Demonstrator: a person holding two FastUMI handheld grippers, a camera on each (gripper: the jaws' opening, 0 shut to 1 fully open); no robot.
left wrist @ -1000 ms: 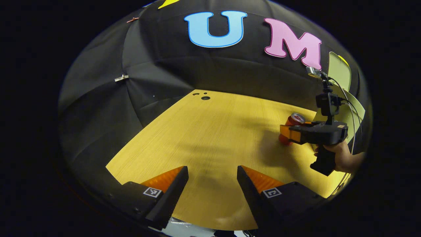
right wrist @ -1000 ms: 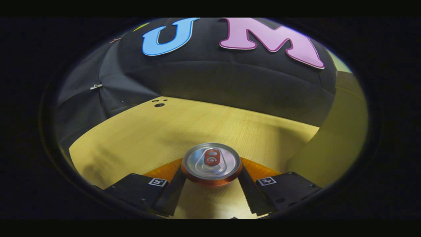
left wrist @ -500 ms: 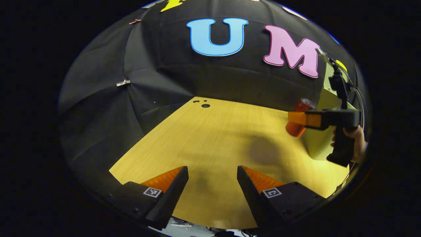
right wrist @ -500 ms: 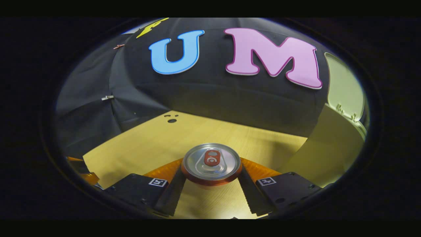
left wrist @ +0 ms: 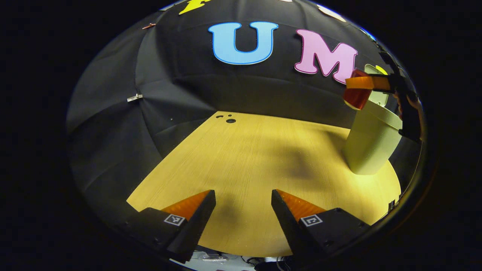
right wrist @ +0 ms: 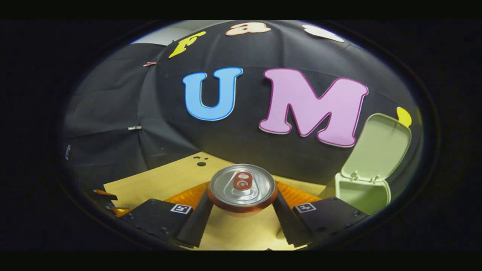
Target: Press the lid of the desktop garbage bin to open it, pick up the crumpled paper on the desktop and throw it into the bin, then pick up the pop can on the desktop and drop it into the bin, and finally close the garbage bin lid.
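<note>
Right gripper view: right gripper [right wrist: 241,205] clamped on the pop can [right wrist: 242,187], one finger on each side; can upright, silver top and red pull tab facing the camera, raised off the wooden worktop [right wrist: 169,178]. To the right and a little beyond, the pale green garbage bin [right wrist: 363,195] stands with its lid [right wrist: 378,147] swung up and back, mouth open; contents too dark to make out. At the far left edge of this view, part of the left gripper [right wrist: 109,201] sits low over the worktop. Left gripper view: left gripper [left wrist: 243,210] with fingers spread wide, nothing between them, above the near edge of the worktop [left wrist: 256,158]. At far right the bin [left wrist: 371,141] stands on the worktop, and the can [left wrist: 356,96] hangs in the right gripper [left wrist: 361,83] just at the bin's rim, on its left side. Small dark holes [left wrist: 228,119] mark the worktop's far end. No legible brand on can or bin; finger markers are coded squares only.
</note>
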